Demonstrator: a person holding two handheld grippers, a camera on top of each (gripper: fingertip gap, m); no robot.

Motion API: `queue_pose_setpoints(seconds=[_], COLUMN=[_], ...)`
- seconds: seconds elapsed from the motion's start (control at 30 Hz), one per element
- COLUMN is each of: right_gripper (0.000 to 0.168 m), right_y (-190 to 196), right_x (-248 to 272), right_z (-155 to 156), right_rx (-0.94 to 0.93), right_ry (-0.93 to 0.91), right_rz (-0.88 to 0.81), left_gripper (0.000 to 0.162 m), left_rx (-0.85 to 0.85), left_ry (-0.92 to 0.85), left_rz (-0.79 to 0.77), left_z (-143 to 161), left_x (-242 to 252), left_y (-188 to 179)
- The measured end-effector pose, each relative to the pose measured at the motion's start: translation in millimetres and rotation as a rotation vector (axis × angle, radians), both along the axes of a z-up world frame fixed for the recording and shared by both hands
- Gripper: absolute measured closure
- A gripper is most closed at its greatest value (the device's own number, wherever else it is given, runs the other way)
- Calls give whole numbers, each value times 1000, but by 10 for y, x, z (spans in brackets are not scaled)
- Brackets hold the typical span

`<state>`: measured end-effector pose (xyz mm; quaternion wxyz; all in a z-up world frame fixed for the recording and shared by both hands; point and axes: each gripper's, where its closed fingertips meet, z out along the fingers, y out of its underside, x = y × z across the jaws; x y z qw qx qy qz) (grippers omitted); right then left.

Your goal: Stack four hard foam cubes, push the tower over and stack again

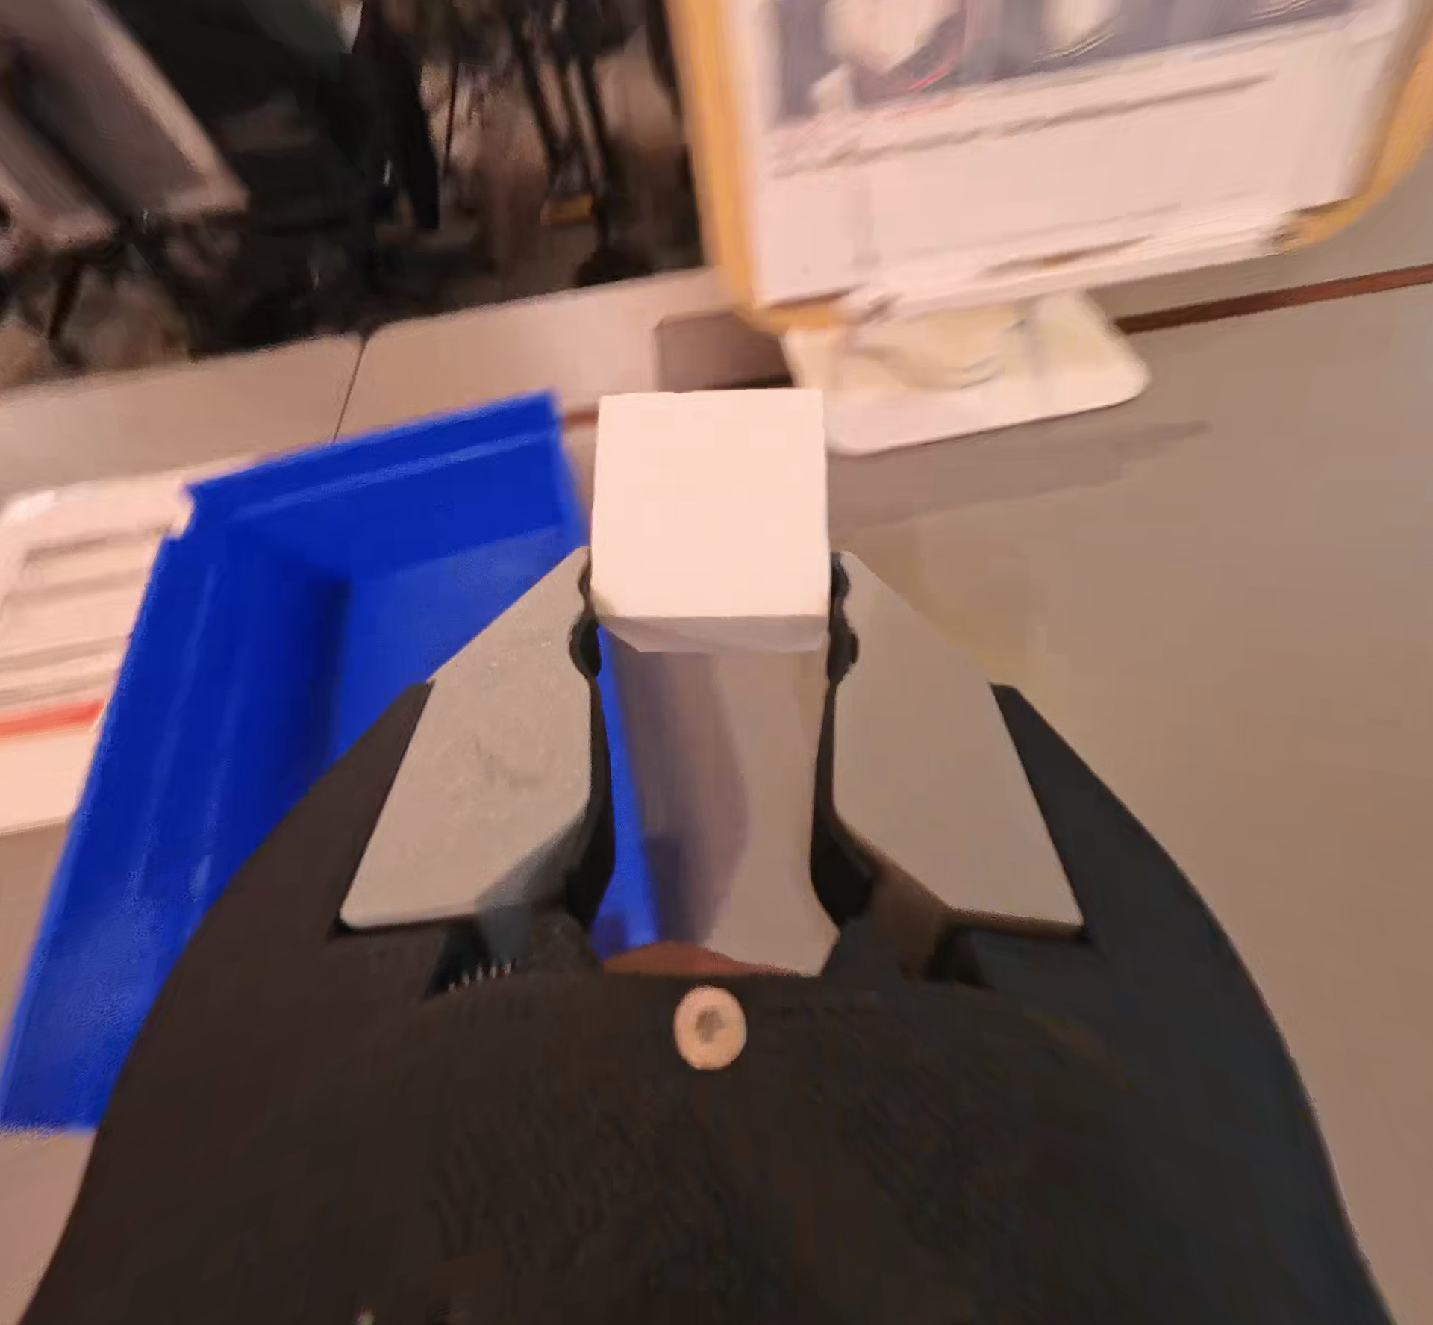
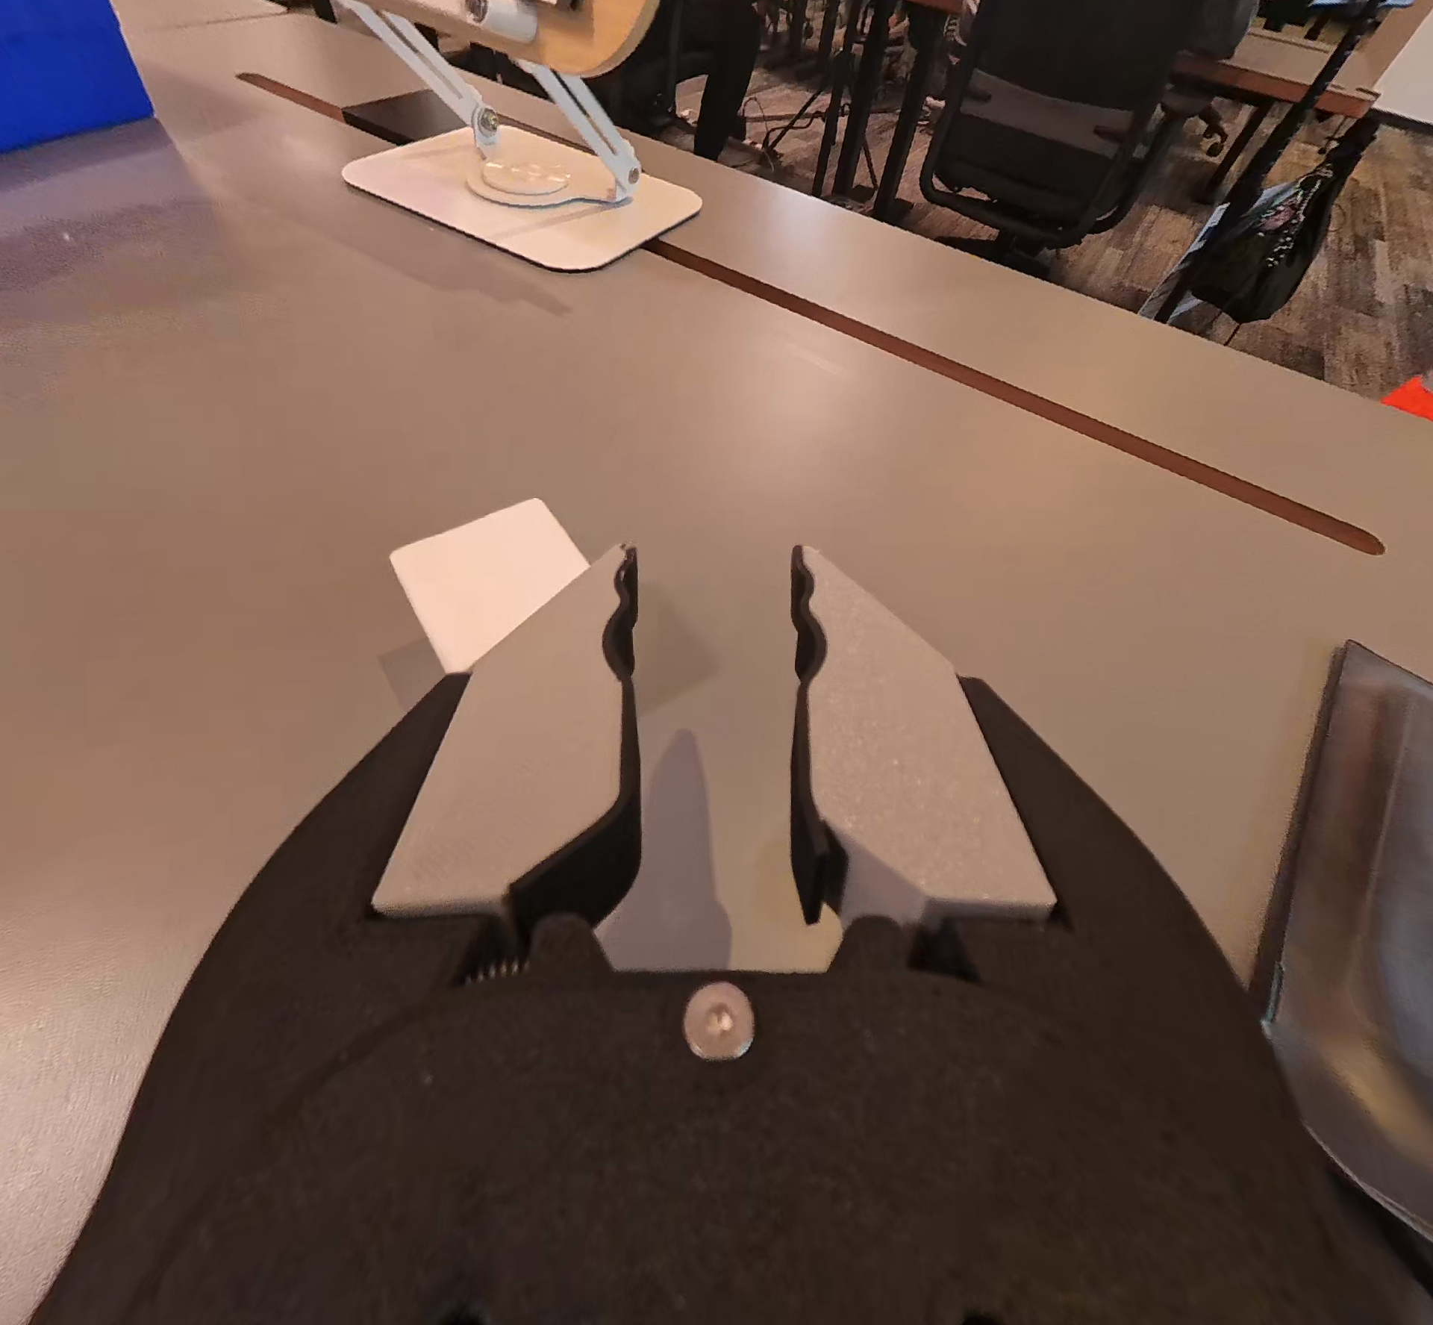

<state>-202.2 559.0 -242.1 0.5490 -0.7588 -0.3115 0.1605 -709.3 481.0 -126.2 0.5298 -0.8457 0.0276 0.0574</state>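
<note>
My left gripper [image 1: 709, 590] is shut on a white foam cube [image 1: 706, 504] and holds it between the fingertips above the grey table [image 1: 1163, 590]. The left wrist view is blurred by motion. My right gripper [image 2: 713, 590] is open and empty, low over the table [image 2: 310, 435]. A second white foam cube [image 2: 481, 582] lies on the table just left of and beyond its left finger [image 2: 535, 729], which hides part of it. No other cubes are in view.
A blue bin [image 1: 310, 628] stands left of the held cube, also in the right wrist view [image 2: 54, 31]. A wood-framed board on a white stand [image 2: 527, 202] is at the back. A shiny metal tray [image 2: 1365, 900] lies at the right. A slot [image 2: 1008, 388] runs across the table. The left gripper's tips are roughly 55 centimetres from the right gripper's.
</note>
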Motion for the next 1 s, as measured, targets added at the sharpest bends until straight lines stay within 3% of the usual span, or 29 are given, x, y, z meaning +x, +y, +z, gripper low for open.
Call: queue_pose_setpoints(seconds=[0.03,0.1,0.2,0.27,0.47,0.73,0.87,1.0], right_gripper=[131,131,131,132,131,131,131,131], right_y=[-3,-12,-18,-17,-4,3,-3,-3], right_x=[-16,-45,-66,-68,-32,49,74,98], right_z=[-18,-54,-87,-84,-67,77,143,191], right_rx=[-1,-5,-5,-4,-4,16,29,49], right_ry=[-9,-27,-48,-47,-40,17,35,31], right_rz=[4,13,19,21,8,-13,-15,-19], left_gripper=[103,76,76,76,76,71,66,57], left_rx=[-62,-165,-202,-170,-161,-284,-321,-323], left_ry=[-25,-83,-98,-68,-45,-38,25,-10], left_rz=[48,127,159,107,-265,-712,-802,-820], left_z=[-95,-278,-316,-233,-399,-1243,-1569,-1673], left_x=[-310,-761,-946,-747,914,3313,4033,4468], left_y=[-13,-51,-84,-44,103,48,176,363])
